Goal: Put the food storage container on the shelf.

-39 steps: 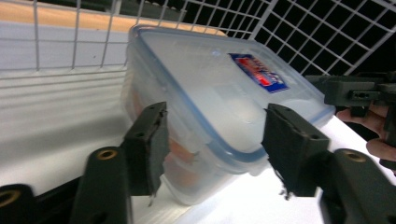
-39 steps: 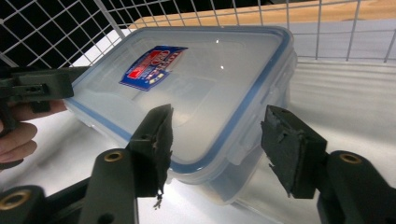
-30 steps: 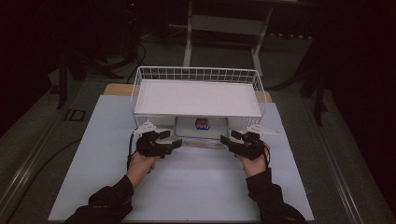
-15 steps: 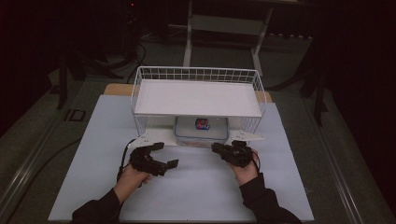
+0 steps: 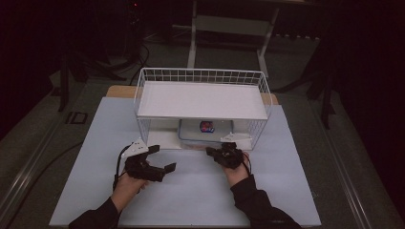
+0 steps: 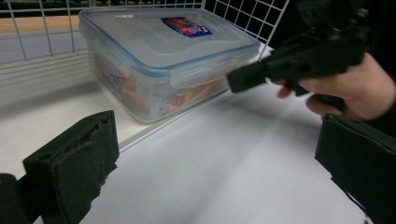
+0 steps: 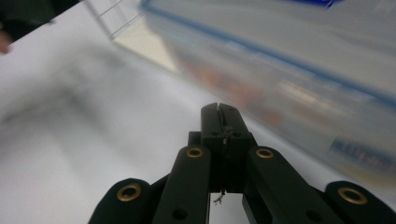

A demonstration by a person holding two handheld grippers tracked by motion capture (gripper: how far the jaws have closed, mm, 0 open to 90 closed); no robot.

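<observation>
Clear plastic, blue-rimmed: the lidded container [image 6: 173, 60] sits under the white wire shelf [image 5: 203, 100], near its front edge. My left gripper view shows snack packets inside it; the high view shows just its label. My left gripper [image 5: 160, 160] is spread wide over bare table. My right gripper [image 7: 218, 108] is pressed together, empty, seemingly just short of the container's blurred wall.
</observation>
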